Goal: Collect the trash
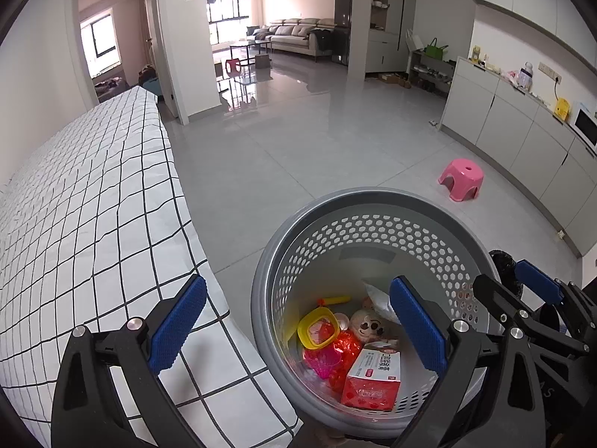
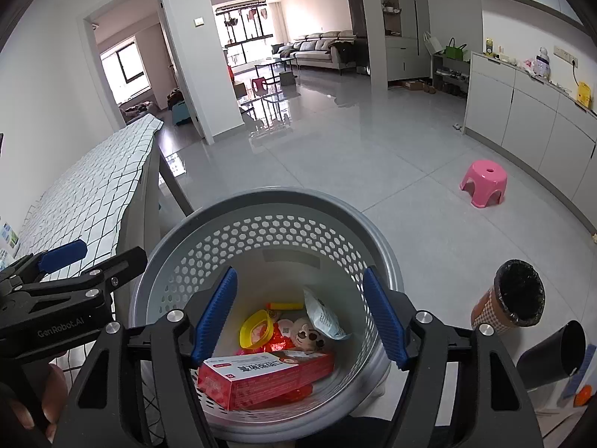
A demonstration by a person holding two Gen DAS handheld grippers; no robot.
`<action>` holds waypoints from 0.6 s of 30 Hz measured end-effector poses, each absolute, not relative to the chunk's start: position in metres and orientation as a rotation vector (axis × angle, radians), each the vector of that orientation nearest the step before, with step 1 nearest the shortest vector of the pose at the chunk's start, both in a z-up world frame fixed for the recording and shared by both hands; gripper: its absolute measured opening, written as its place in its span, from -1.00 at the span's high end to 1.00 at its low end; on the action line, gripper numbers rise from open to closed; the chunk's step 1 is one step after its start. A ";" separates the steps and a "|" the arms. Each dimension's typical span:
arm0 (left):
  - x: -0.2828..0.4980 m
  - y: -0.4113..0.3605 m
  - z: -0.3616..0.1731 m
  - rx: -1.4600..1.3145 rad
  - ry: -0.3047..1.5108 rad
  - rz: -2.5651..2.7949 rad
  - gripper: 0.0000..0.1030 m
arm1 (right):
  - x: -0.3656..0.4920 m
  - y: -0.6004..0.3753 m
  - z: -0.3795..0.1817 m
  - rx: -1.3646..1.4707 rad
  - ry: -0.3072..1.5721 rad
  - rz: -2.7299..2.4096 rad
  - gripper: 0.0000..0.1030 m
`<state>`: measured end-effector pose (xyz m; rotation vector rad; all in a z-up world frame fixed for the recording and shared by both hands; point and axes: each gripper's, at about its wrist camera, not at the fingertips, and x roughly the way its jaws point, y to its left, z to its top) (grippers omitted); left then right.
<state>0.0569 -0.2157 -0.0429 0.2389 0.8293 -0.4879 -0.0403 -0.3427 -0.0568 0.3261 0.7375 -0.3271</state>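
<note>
Low in the right wrist view, the right gripper (image 2: 300, 315) hangs with its blue-padded jaws spread and nothing between them, above a round grey perforated plastic basket (image 2: 261, 220). Inside lie a red cardboard box (image 2: 261, 377), a yellow plastic ring (image 2: 255, 330), a small mouse-faced soft toy (image 2: 308, 338) and a pale crinkled wrapper (image 2: 322, 315). The left gripper (image 1: 298, 321), jaws also wide apart and empty, straddles the basket's left rim beside a white black-grid tablecloth (image 1: 93, 205). Farther off, centre right, a pink plastic stool (image 2: 485, 183) stands on the grey tiled floor (image 2: 354, 156).

Basket (image 2: 209, 239) mouth open; table (image 2: 86, 194) crowds left.
</note>
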 end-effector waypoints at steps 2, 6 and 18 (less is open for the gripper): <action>0.057 -0.215 -0.043 0.237 0.832 -0.486 -0.88 | -0.042 -0.342 -0.056 0.326 0.734 -0.328 -0.33; 0.057 -0.214 -0.043 0.237 0.837 -0.478 -0.88 | -0.043 -0.342 -0.055 0.325 0.732 -0.329 -0.33; 0.052 -0.212 -0.037 0.236 0.818 -0.472 -0.88 | -0.046 -0.342 -0.050 0.326 0.723 -0.330 -0.33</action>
